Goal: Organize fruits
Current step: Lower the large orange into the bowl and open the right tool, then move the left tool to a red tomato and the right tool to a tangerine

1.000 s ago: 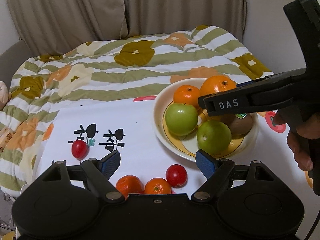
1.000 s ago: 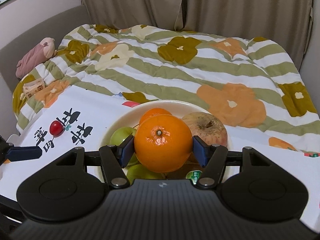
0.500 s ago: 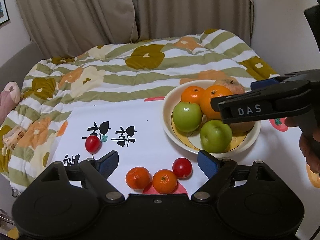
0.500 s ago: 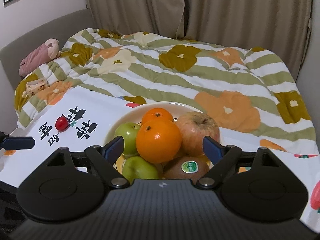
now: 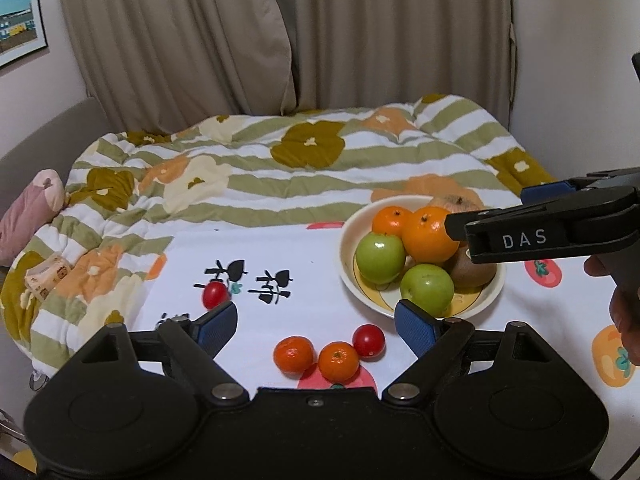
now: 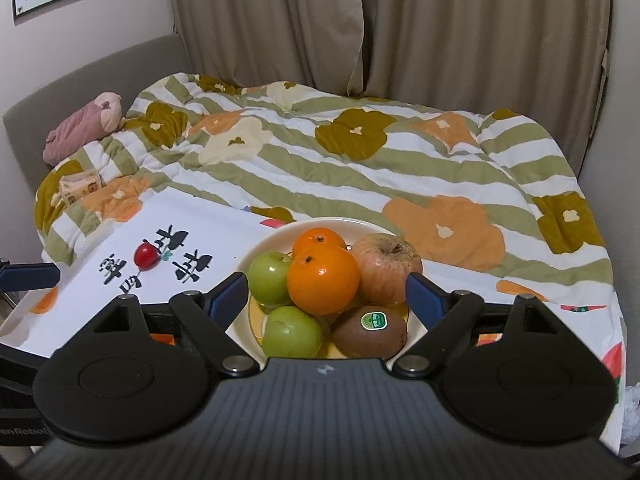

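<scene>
Released a second ago, the large glossy orange (image 6: 323,282) is now resting atop the cream ceramic fruit bowl (image 6: 256,248); right gripper (image 6: 326,294) is backing away, fingers wide. Left gripper (image 5: 316,322), equally wide, is hovering above loose small mandarins (image 5: 338,361) on the table.

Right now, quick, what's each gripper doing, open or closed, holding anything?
Left gripper: open, holding nothing, above the loose mandarins.
Right gripper: open, holding nothing, just short of the large orange in the bowl.
</scene>
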A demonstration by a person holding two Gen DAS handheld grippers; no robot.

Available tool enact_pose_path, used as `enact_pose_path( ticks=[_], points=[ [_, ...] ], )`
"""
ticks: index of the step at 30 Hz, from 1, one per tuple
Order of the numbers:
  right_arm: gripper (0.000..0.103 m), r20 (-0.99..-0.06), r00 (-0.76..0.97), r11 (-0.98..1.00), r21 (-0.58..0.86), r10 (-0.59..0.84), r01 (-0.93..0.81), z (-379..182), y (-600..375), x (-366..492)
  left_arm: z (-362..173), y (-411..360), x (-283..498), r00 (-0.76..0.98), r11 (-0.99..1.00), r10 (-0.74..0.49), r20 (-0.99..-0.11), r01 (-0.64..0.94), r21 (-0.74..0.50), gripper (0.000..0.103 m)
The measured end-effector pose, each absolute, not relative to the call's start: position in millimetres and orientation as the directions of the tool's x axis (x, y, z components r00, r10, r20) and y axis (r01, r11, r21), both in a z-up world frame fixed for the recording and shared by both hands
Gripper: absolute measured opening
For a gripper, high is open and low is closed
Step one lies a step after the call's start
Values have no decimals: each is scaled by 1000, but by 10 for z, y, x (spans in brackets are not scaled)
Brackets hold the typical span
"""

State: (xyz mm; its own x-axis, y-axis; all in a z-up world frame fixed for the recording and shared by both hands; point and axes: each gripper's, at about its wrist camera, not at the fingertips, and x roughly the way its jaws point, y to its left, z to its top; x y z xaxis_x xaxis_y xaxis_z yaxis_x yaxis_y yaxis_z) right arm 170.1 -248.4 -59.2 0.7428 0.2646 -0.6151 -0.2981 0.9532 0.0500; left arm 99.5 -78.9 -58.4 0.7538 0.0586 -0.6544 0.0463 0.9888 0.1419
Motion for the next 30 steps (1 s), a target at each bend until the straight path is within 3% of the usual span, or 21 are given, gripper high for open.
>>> enact_pose_path(
  ticks=[8,11,13,30],
  points=[
    [101,-598,757,957,62,262,-282,-342,-2397,1439,-343,-557,749,797,986,67,-600,37,160,90],
    [101,-598,760,961,73,257,-267,-274,-2345,1345,-268,-423,681,812,986,67,-580,35,163,99],
    [103,-599,762,965,81,247,-249,-243,-2298,1277,-231,-328,643,821,987,61,-567,37,159,100],
    [103,-629,762,988,104,151,-111,-269,-1504,931,-190,559,835,809,983,-26,-588,126,131,100]
  ],
)
